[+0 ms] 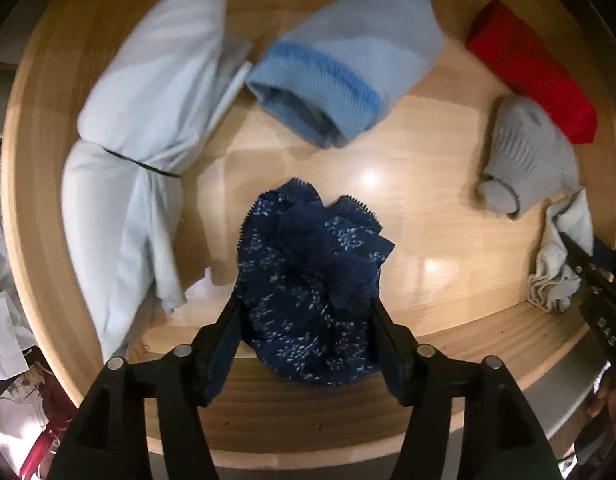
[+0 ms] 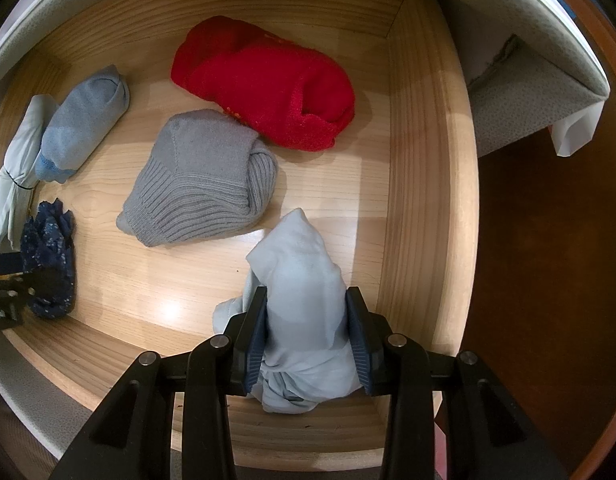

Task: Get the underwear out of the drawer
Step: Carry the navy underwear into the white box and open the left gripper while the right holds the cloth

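Observation:
The wooden drawer [image 1: 387,208] stands pulled out below both grippers. A crumpled navy lace underwear [image 1: 308,272] with pale flecks lies at the drawer's front. My left gripper [image 1: 304,304] points down over it, jaws wide, one finger on each side of the fluffy fabric without squeezing it. In the right wrist view the same navy piece [image 2: 48,256] shows at the far left. My right gripper [image 2: 306,296] is shut on a pale blue underwear [image 2: 300,272] near the drawer's front right corner; its pads pinch the cloth, which stands up in a peak.
Also in the drawer [image 2: 188,280]: a red rolled sock pair [image 2: 268,84], a grey ribbed pair [image 2: 200,184], a light blue pair [image 1: 339,68], and a pale bundle tied with a black band [image 1: 140,120]. The drawer's right wall [image 2: 423,160] is close to my right gripper.

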Motion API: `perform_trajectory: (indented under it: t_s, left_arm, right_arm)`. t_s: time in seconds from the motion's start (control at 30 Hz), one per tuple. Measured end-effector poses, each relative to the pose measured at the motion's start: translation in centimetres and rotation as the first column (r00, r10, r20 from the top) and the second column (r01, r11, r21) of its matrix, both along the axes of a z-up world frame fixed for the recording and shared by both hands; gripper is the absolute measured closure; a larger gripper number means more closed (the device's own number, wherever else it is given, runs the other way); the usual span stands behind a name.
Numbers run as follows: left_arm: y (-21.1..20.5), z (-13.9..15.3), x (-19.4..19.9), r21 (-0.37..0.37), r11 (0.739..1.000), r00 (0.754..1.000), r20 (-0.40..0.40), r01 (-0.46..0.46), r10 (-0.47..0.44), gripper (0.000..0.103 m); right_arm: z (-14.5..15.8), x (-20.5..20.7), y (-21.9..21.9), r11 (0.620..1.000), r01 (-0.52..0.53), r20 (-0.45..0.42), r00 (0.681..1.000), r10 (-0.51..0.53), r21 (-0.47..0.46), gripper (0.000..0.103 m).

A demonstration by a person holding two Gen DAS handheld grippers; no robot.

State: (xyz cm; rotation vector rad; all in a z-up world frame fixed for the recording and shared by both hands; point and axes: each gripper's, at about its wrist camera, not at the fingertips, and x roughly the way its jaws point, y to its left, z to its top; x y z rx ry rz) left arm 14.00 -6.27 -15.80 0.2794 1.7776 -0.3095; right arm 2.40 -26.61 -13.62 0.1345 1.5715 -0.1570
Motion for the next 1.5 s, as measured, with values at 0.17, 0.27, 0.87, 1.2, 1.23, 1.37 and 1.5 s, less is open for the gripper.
perform_trajectory:
  t_s: [0.17,0.27,0.87,1.2,1.23,1.37,1.5]
  left_arm:
    - [-0.3,-0.2,0.0,-0.001,1.0,1.0,0.005,-0.006,0.006,0.042]
    - [0.3,-1.1,-0.6,-0.007,1.0,1.0,0.016,-0.006,0.006,0.06]
    - [1.6,5.6,-3.0,-0.055,0.998,0.993,0.122,0.003,0.004,0.073]
    - [4.0,13.4,-3.6,-0.087,0.996,0.973,0.228,0.036,-0.015,0.073]
    - [3.6,14.0,-3.5,-0.089,0.995,0.97,0.243,0.038,-0.016,0.073]
    - [4.5,17.0,-3.7,-0.091,0.994,0.955,0.294,0.056,-0.026,0.073]
    - [5.7,21.0,-3.6,-0.129,0.99,0.933,0.361,0.061,-0.01,0.073]
  right_arm:
    - [0.0,0.0,0.0,1.0,-0.001,0.001,1.0,0.001,0.002,0.067]
    - [-0.1,0.0,0.0,1.0,-0.002,0.0,1.0,0.002,0.003,0.067]
    - [0.0,0.1,0.0,1.0,-0.005,0.0,1.0,0.005,0.001,0.067]
    - [-0.1,0.0,0.1,1.0,-0.006,-0.003,1.0,0.006,-0.001,0.067]
    - [-0.1,0.0,0.1,1.0,-0.006,-0.003,1.0,0.006,-0.001,0.067]
    - [-0.1,0.0,0.0,1.0,-0.006,-0.002,1.0,0.006,0.0,0.067]
    - [-0.1,0.0,0.1,1.0,-0.011,-0.004,1.0,0.011,-0.004,0.067]
